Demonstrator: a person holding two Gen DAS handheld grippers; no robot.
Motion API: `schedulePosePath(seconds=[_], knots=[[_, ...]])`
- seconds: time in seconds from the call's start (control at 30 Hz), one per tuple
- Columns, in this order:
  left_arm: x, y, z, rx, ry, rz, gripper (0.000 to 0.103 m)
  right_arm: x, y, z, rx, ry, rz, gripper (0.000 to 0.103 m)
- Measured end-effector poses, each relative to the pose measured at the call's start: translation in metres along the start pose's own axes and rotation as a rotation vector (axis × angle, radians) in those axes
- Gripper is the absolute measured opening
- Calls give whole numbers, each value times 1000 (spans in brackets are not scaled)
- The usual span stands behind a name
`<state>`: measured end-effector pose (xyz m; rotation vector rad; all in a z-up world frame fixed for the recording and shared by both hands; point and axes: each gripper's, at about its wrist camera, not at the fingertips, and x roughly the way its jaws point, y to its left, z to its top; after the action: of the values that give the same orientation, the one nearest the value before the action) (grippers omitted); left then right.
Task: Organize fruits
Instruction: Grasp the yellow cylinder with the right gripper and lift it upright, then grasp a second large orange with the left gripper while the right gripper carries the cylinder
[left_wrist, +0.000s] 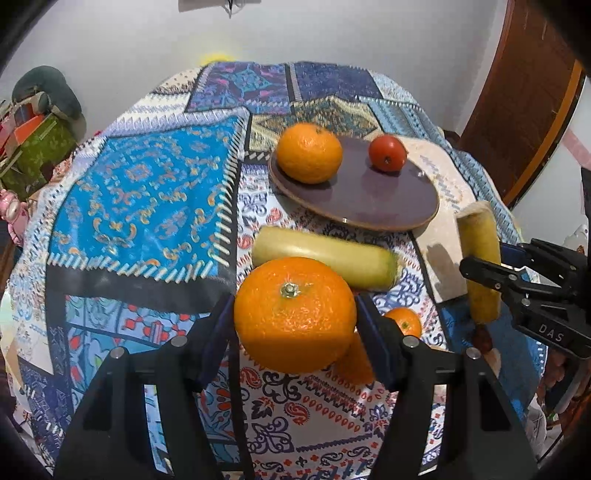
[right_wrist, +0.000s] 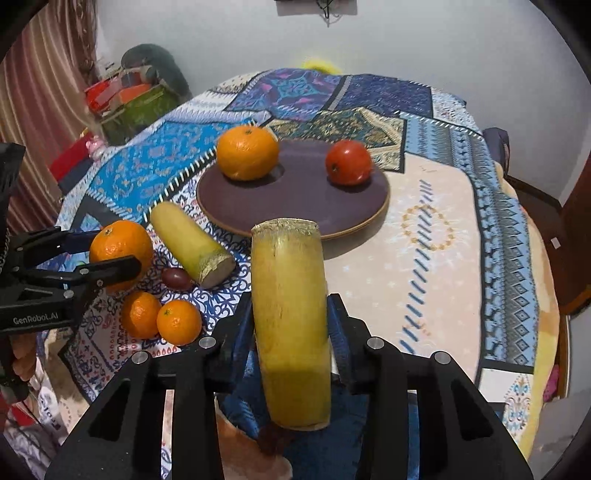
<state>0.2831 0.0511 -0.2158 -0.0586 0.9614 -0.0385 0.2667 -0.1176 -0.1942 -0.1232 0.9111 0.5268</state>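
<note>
My left gripper (left_wrist: 294, 309) is shut on a large orange (left_wrist: 295, 314), held above the patterned cloth; the right wrist view shows the left gripper (right_wrist: 116, 251) with the orange (right_wrist: 120, 240). My right gripper (right_wrist: 291, 306) is shut on a yellow cut stalk (right_wrist: 290, 295), which stands upright between the pads; the left wrist view also shows this stalk (left_wrist: 478, 254). Beyond them a round purple plate (right_wrist: 295, 210) carries an orange (right_wrist: 246, 152) and a red fruit (right_wrist: 348, 162). A second yellow stalk (right_wrist: 192, 243) lies on the cloth in front of the plate.
Two small oranges (right_wrist: 140, 314) (right_wrist: 179, 321) and a small dark red fruit (right_wrist: 177, 277) lie on the cloth below the left gripper. Boxes and bags (right_wrist: 129, 99) are stacked off the table's far left. A brown door (left_wrist: 524, 103) stands at the right.
</note>
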Motion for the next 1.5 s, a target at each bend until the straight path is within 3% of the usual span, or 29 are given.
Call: schedulePosePath(seconds=[0.37, 0.67, 1.07, 1.5], knots=[[-32, -11, 26, 17, -94, 12, 65, -38, -14, 16, 19, -98, -27, 35], [-35, -25, 52, 52, -139, 0, 65, -57, -22, 38, 26, -173, -40, 35], [-2, -30, 77, 59, -125, -3, 65, -31, -20, 63, 10, -182, -19, 35], [43, -27, 89, 66, -75, 2, 65, 12, -14, 80, -34, -127, -5, 36]])
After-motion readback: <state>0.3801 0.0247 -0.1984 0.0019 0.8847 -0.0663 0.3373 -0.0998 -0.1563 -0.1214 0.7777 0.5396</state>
